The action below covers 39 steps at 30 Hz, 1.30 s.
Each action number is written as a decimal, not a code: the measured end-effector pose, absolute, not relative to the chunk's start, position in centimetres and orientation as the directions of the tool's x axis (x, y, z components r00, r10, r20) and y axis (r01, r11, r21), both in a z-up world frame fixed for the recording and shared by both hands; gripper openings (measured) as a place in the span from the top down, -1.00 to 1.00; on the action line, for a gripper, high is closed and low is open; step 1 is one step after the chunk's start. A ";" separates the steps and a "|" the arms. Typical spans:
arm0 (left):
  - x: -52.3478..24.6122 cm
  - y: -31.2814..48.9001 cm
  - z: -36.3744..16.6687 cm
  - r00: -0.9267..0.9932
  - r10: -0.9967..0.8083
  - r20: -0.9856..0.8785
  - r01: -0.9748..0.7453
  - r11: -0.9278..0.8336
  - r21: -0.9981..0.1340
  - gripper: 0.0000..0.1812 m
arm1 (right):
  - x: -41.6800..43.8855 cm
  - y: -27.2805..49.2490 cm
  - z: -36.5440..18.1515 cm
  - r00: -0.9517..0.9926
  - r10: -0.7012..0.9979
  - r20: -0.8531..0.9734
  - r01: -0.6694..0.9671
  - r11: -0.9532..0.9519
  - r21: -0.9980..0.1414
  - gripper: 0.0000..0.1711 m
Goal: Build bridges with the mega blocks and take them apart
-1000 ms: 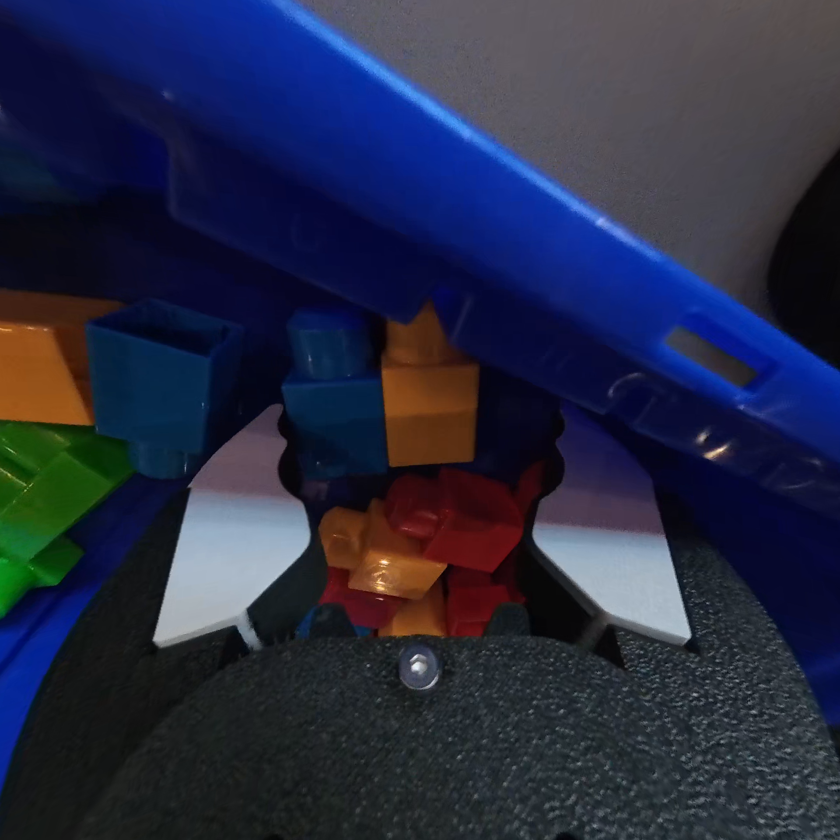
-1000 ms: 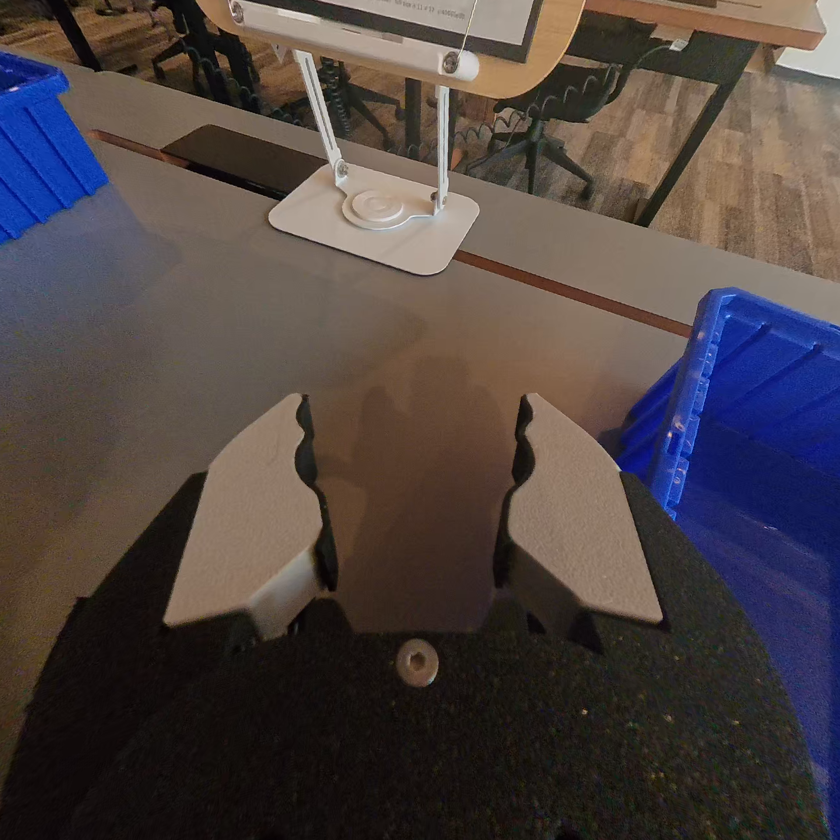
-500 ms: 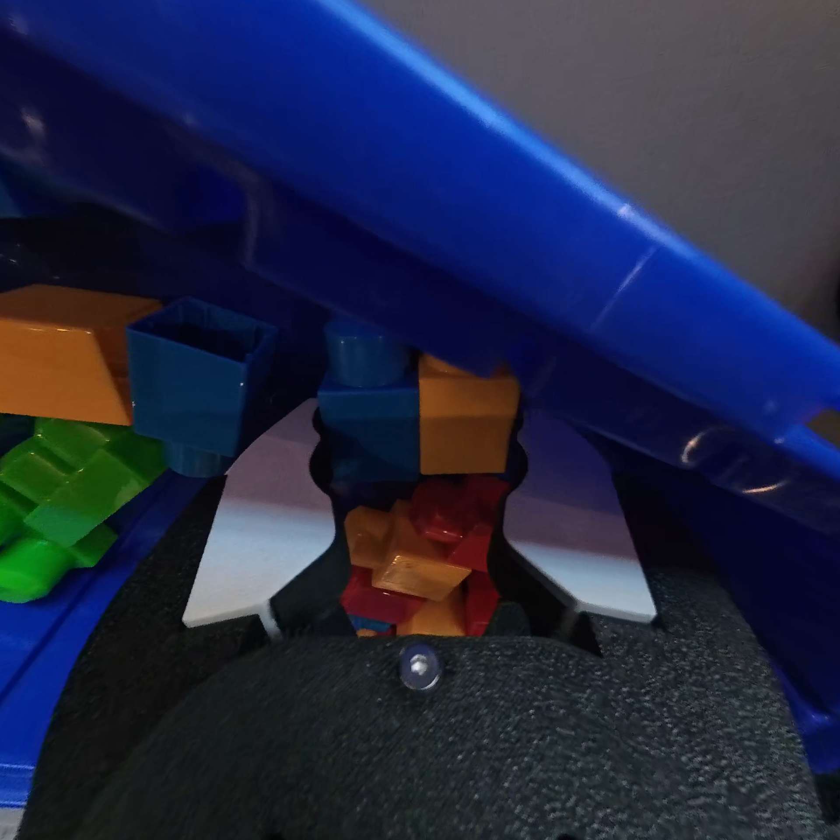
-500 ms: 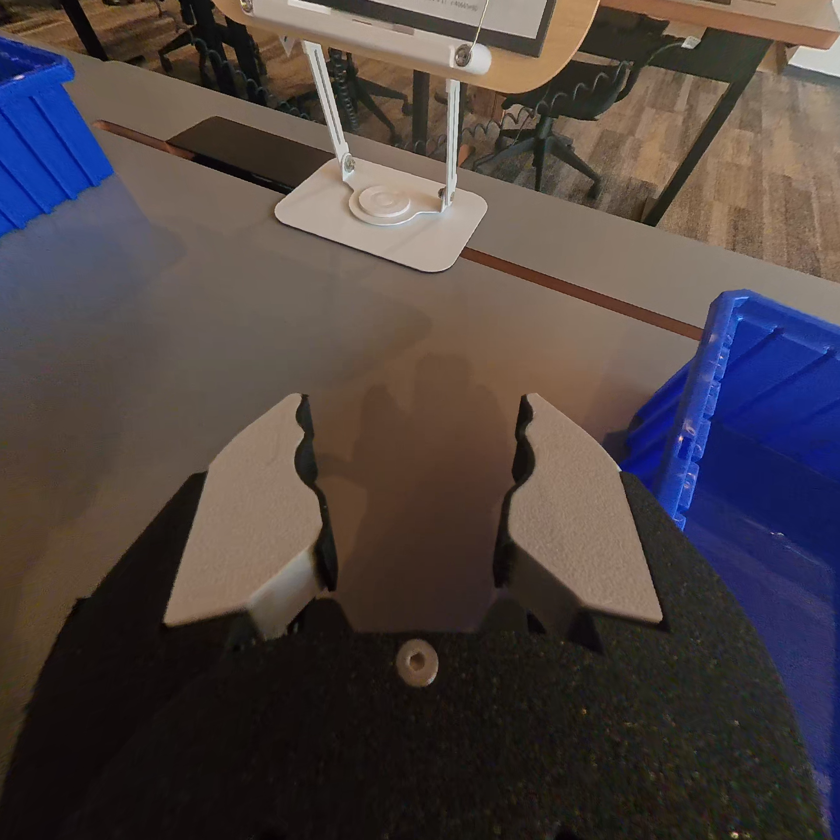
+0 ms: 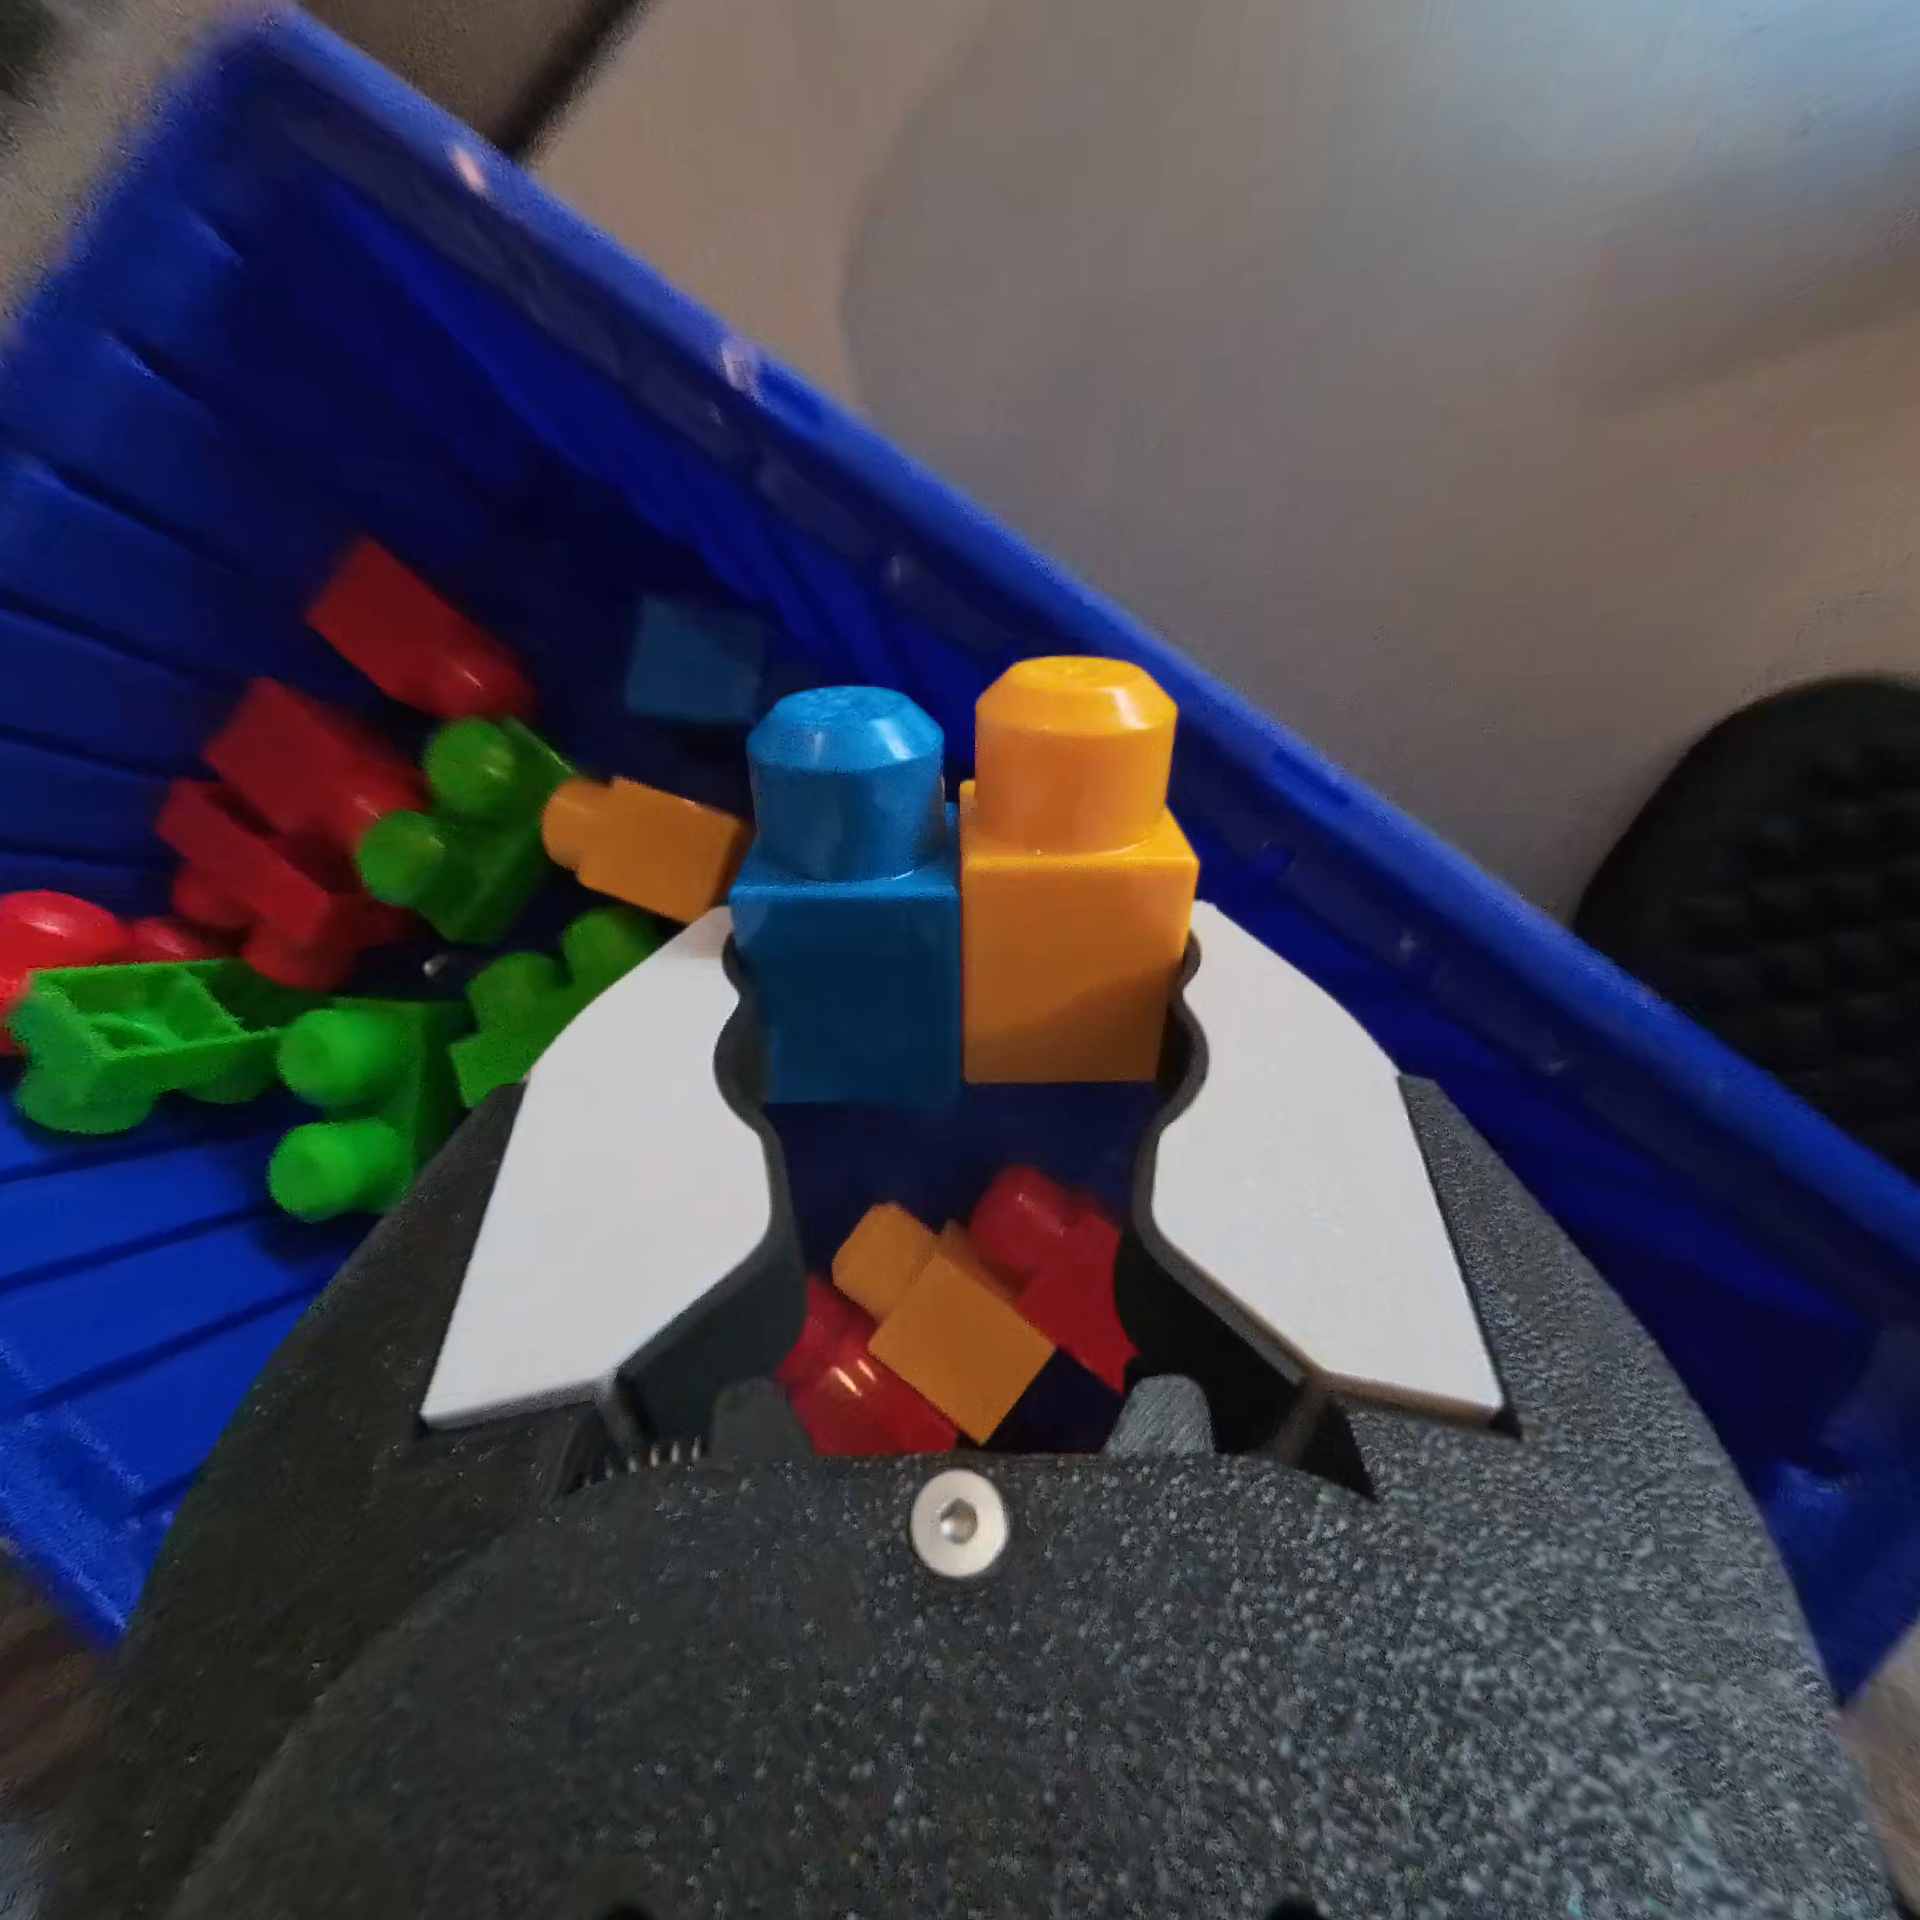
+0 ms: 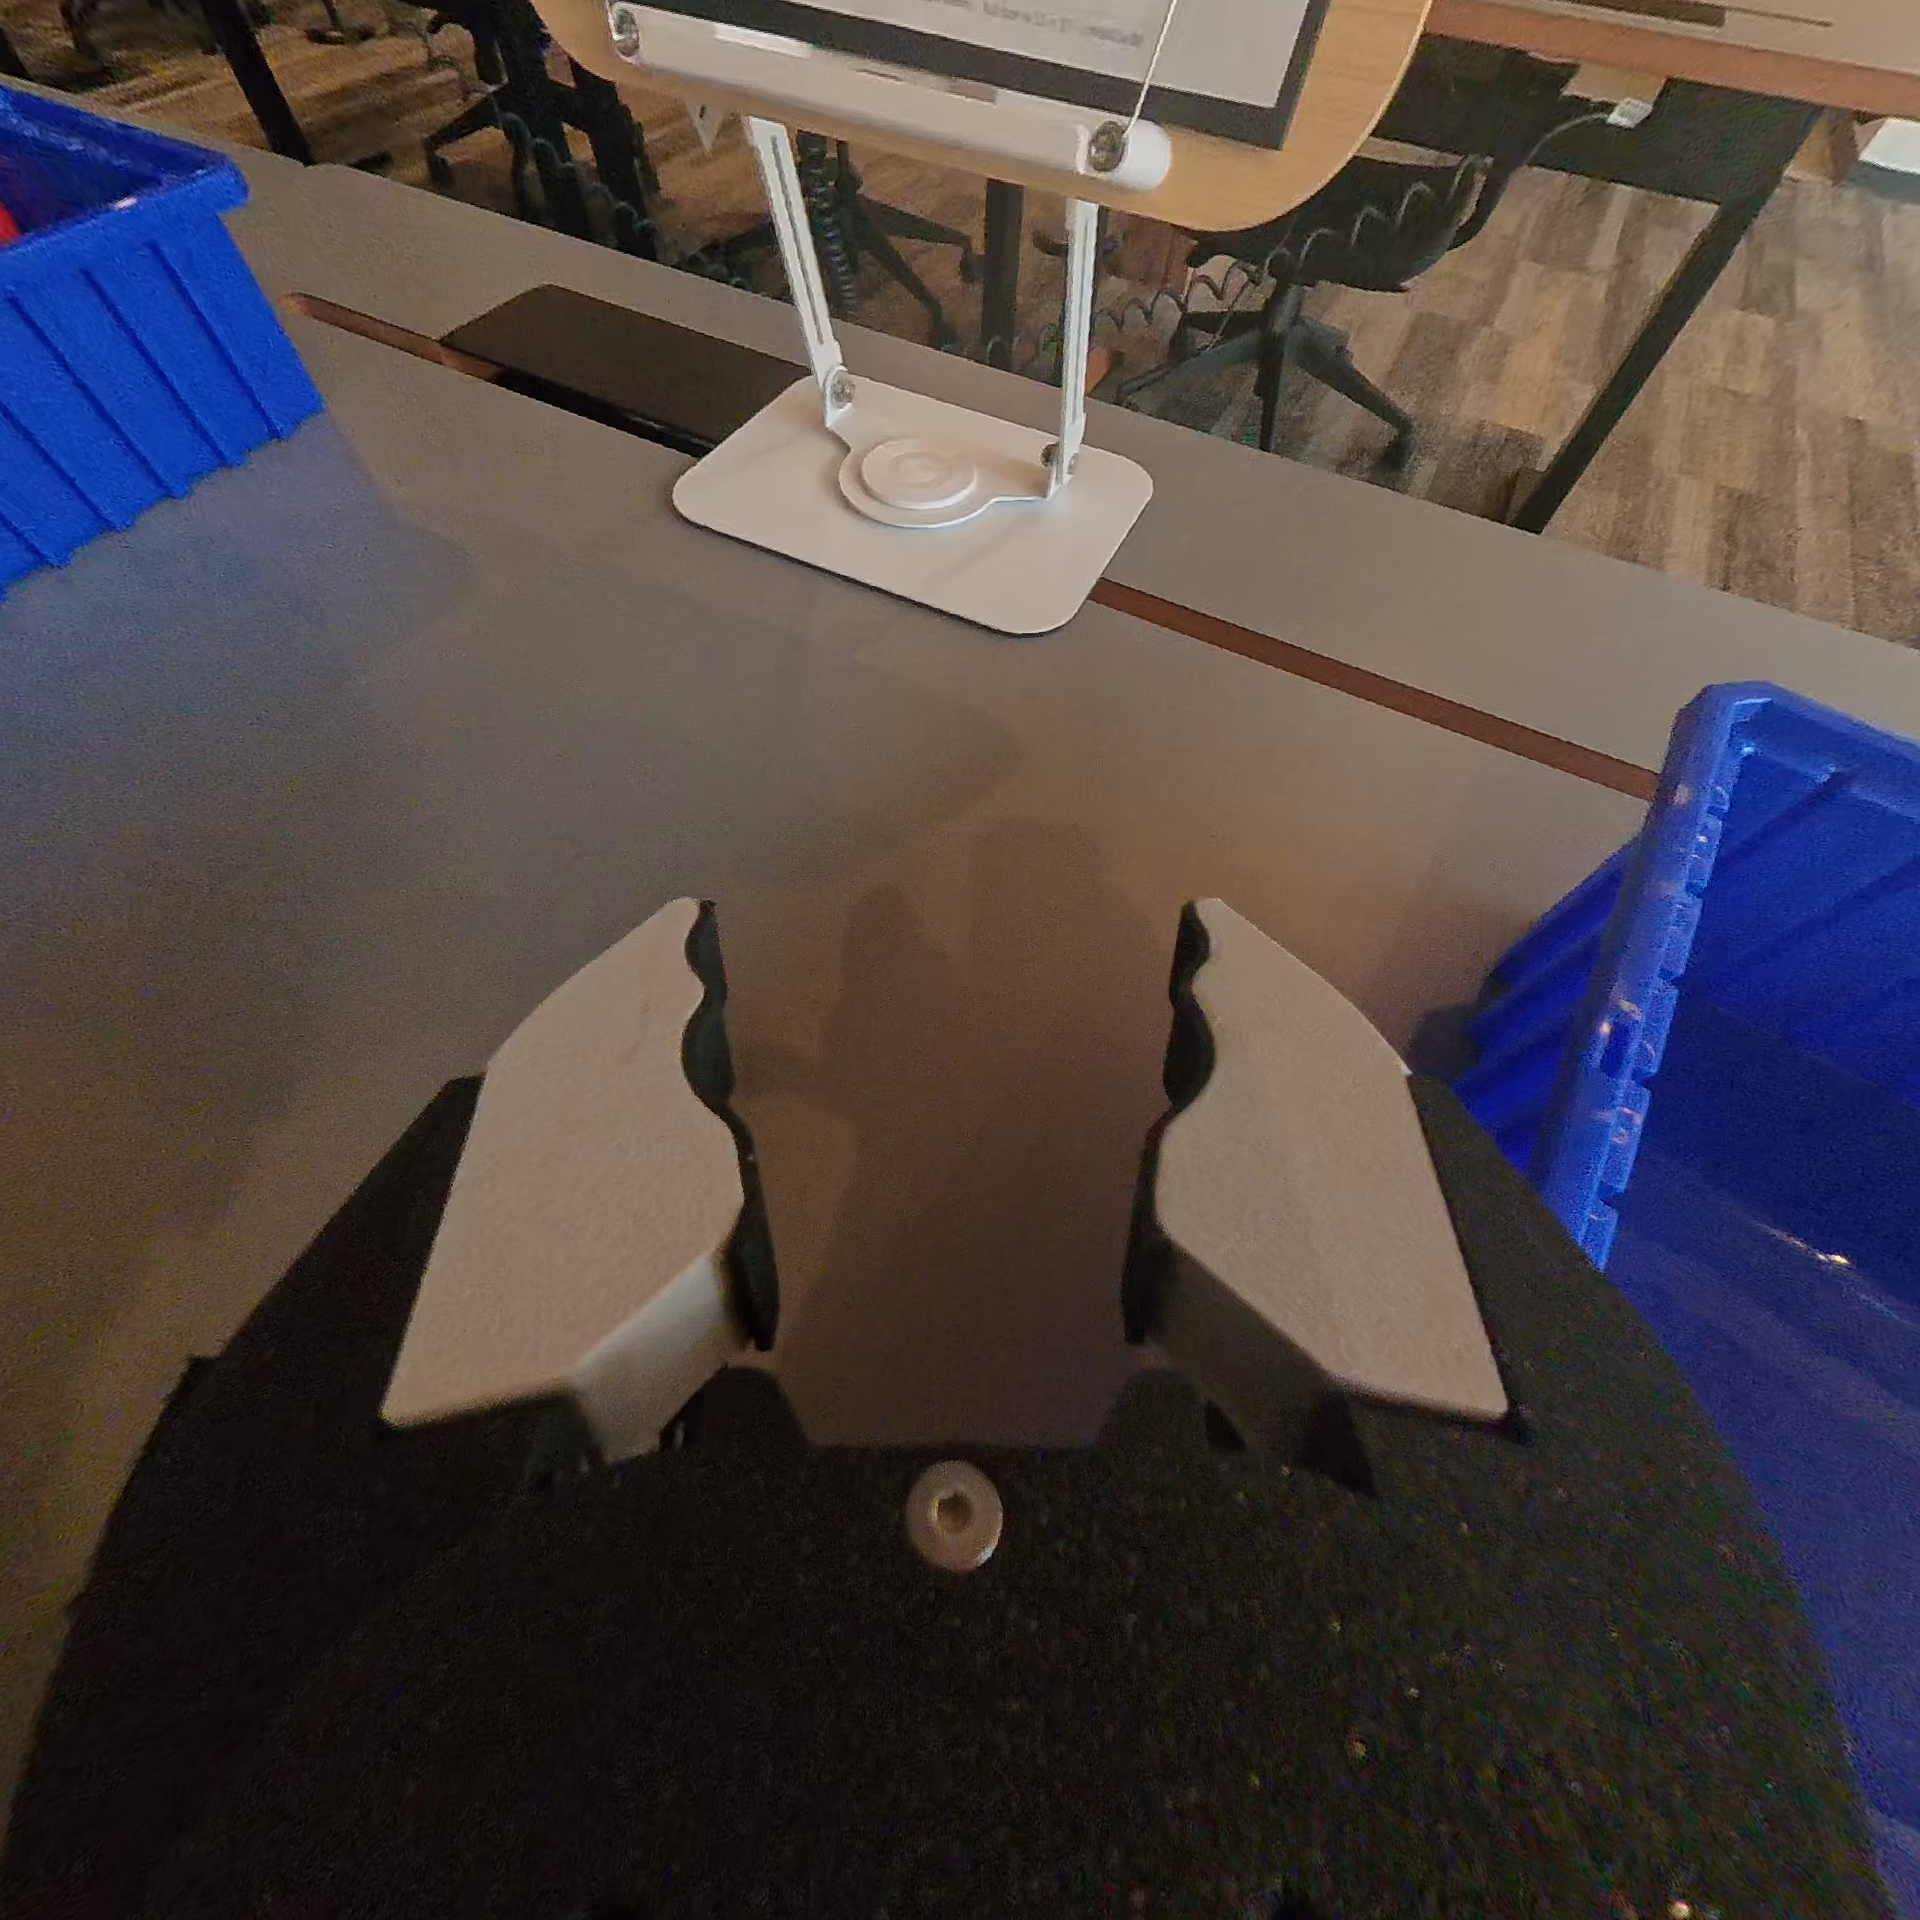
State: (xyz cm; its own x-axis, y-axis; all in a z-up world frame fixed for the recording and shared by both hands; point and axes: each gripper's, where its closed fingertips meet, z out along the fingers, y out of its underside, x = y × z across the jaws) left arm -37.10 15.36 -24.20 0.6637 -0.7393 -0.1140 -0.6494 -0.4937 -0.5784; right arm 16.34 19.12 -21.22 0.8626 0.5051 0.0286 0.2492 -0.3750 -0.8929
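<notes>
Firmly between left tongs: blue block, orange block.

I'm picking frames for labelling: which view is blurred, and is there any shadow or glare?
Left wrist view: motion blur smears the blue bin and loose green blocks; the held blue block and orange block stay fairly sharp. Right wrist view: sharp, a soft shadow on the grey table, no strong glare.

I have a blue block and an orange block upright, side by side, touching, over loose red, green and orange blocks in the bin.
</notes>
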 end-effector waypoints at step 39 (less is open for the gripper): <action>-3.3 10.0 -29.5 0.046 -0.997 -0.061 -0.596 0.022 -0.803 0.18 | 13.5 17.7 -21.2 0.760 0.643 -0.097 0.151 -0.319 -0.936 0.14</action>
